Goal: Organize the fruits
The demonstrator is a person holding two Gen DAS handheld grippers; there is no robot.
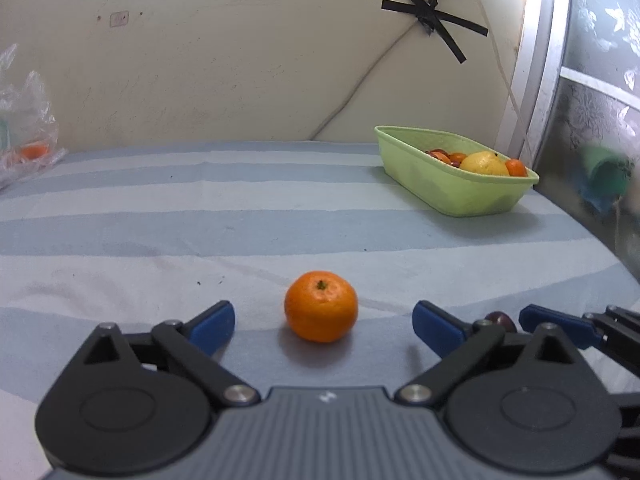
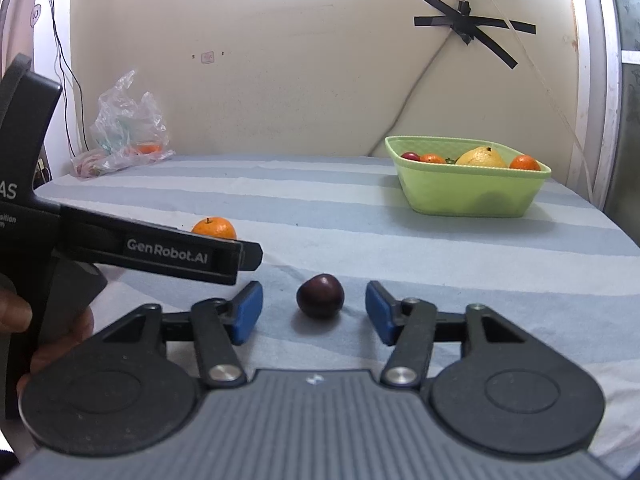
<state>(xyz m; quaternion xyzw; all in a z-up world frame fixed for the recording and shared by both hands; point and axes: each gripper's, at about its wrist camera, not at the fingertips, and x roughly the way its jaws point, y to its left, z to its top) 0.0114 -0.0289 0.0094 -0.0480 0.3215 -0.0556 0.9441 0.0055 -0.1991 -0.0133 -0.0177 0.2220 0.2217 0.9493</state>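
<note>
An orange mandarin (image 1: 321,306) lies on the striped cloth between the open blue fingers of my left gripper (image 1: 323,326), untouched; it also shows in the right wrist view (image 2: 215,228). A dark plum (image 2: 320,295) lies between the open fingers of my right gripper (image 2: 314,312), untouched; it peeks out in the left wrist view (image 1: 500,319). A light green basket (image 1: 448,188) at the far right holds a yellow fruit, mandarins and small red fruits; it also shows in the right wrist view (image 2: 468,192).
A crumpled clear plastic bag (image 2: 124,136) with an orange fruit inside lies at the far left by the wall. The left gripper's body (image 2: 132,248) crosses the right wrist view. The striped cloth (image 1: 200,216) covers the table. A cable hangs down the wall.
</note>
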